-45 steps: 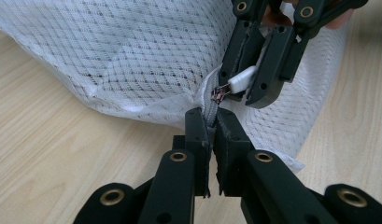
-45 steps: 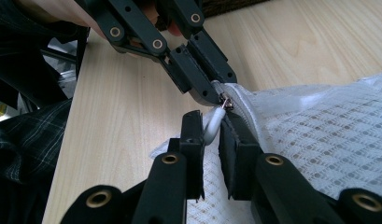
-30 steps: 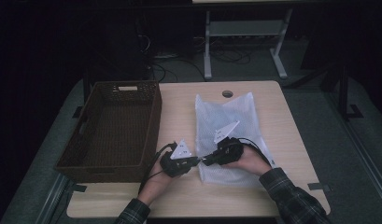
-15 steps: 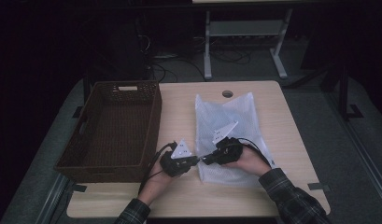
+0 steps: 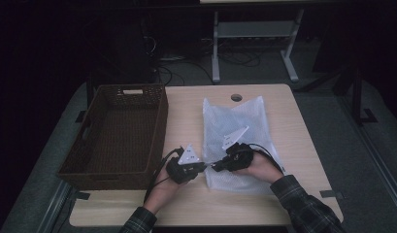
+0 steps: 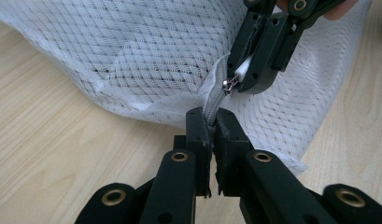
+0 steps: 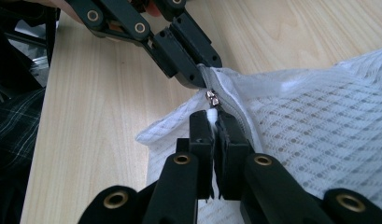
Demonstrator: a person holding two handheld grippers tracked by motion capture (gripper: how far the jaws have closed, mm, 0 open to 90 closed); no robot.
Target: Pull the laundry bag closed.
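Two grippers meet at one corner of the mesh bag (image 5: 237, 141), which lies flat on the table (image 5: 186, 111) just right of the empty basket (image 5: 116, 131). The left gripper (image 6: 214, 122) is clamped on the zip tape at the bag's near-left corner; the right gripper (image 7: 215, 125) is clamped on the white pull tab, with the metal slider (image 7: 211, 99) just beyond its tips.

The step in hand looks like opening the zip. To do it well, the left gripper should hold the corner firm as an anchor while the right draws the tab straight along the line of the teeth, away from the left, low and level with the table. A pull upward or sideways would likely bunch the soft mesh or slip the small tab out of the pads.

Both forearms come in from the near edge, hands low over the table, the grippers pointing toward each other, tips nearly touching, jaws roughly level.
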